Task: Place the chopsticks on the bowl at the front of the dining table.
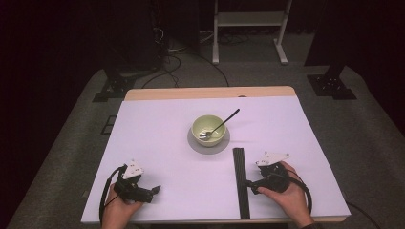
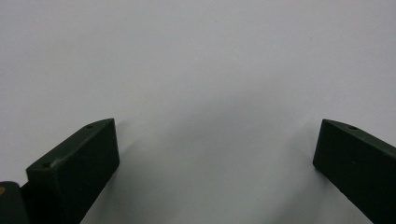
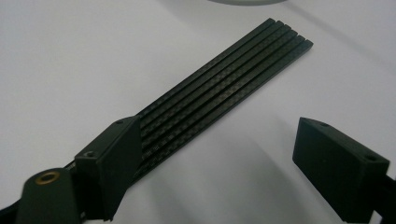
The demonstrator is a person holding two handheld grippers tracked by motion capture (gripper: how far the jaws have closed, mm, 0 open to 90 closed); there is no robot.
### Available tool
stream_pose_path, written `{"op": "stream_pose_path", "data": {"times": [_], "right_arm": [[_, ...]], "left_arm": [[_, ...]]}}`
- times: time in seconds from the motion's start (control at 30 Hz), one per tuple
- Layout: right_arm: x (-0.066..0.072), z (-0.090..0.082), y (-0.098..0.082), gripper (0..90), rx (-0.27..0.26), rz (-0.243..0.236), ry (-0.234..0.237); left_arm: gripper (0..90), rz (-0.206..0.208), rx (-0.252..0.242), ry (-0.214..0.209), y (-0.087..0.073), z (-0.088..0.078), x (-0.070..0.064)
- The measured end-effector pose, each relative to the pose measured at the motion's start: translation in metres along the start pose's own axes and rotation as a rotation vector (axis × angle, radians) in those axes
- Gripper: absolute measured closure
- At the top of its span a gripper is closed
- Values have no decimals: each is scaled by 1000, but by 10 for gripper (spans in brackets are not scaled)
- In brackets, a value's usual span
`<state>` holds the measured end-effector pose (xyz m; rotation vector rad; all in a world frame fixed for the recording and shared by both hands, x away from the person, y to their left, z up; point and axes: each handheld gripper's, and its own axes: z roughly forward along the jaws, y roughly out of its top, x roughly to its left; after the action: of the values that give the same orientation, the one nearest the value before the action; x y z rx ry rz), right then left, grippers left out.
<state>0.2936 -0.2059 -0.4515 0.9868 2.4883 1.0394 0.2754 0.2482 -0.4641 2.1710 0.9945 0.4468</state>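
A pale green bowl [image 1: 208,129] stands on a round grey saucer [image 1: 193,143] at the middle of the white table, with a dark-handled spoon [image 1: 220,124] resting in it. A flat bundle of black rods [image 1: 240,181] lies lengthwise on the table's near right part. My right gripper [image 1: 249,185] is open beside it. In the right gripper view its jaws [image 3: 219,126] stand wide, the left one overlapping the near end of the rods [image 3: 224,88]. My left gripper [image 1: 154,191] lies open at the near left, with bare table between its jaws [image 2: 217,128].
The table top [image 1: 157,133] is white with a wooden strip along its far edge. Beyond it on the dark floor are cables and a white stand's feet [image 1: 248,47]. The saucer's rim [image 3: 247,1] shows at the top of the right gripper view.
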Motion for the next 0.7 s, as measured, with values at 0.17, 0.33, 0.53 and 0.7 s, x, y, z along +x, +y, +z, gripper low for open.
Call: {"op": "stream_pose_path", "data": {"times": [0.17,0.33,0.53,0.7], "right_arm": [[0,1,-1,144,8,-8,-4],[2,3,-1,144,22,-14,-10],[3,4,-2,144,32,-25,-15],[6,2,-2,143,34,-24,-11]], "left_arm": [[0,0,0,0,0,0,0],[0,0,0,0,0,0,0],[0,0,0,0,0,0,0],[0,0,0,0,0,0,0]]}}
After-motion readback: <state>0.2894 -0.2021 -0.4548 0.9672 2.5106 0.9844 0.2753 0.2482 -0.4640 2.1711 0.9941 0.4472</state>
